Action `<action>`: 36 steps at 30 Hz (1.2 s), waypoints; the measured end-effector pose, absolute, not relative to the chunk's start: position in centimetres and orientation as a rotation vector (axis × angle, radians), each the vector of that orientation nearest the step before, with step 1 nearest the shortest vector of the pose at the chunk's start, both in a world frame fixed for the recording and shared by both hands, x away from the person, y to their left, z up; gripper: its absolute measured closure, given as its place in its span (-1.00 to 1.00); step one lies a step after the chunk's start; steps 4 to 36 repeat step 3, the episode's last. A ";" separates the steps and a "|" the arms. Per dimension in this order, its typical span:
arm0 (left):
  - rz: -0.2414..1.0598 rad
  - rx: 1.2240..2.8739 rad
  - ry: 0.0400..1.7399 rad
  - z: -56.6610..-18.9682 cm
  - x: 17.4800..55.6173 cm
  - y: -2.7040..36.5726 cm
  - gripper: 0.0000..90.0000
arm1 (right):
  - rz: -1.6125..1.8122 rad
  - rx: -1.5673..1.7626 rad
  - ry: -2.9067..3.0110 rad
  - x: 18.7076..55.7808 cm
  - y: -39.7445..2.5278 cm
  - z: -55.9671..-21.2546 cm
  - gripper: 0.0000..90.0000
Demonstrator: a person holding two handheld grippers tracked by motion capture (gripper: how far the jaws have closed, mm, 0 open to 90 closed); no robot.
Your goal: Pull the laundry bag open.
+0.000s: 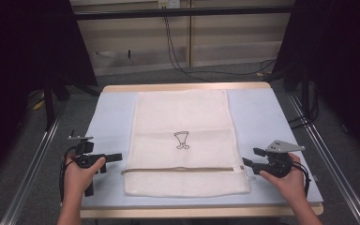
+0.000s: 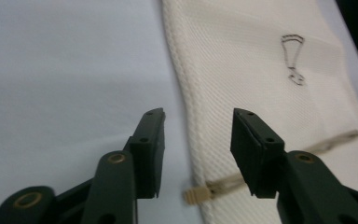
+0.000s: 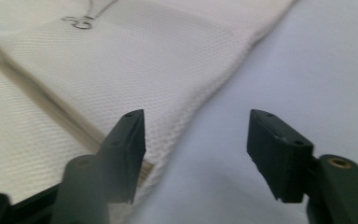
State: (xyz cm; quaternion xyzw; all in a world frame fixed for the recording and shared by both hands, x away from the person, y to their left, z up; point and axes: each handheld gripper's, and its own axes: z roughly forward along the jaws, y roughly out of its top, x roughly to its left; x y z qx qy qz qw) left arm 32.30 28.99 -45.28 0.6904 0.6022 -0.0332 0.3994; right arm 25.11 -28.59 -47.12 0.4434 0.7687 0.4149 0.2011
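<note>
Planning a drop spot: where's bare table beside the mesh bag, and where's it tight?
Bare blue mat runs left of the mesh bag, and another strip at its right, both clear toward the far edge. It is tight near the front: the left gripper and right gripper, jaws open, sit close to the bag's zipper ends.
</note>
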 end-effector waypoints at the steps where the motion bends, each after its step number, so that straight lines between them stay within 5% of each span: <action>1: -0.041 1.752 1.514 -45.4 32.4 28.9 0.13 | 1.151 1.253 2.141 25.2 -28.8 -47.2 -0.26; 36: -0.009 1.756 1.512 -45.5 32.5 28.8 0.07 | 1.130 1.266 2.134 25.5 -29.2 -47.4 -0.33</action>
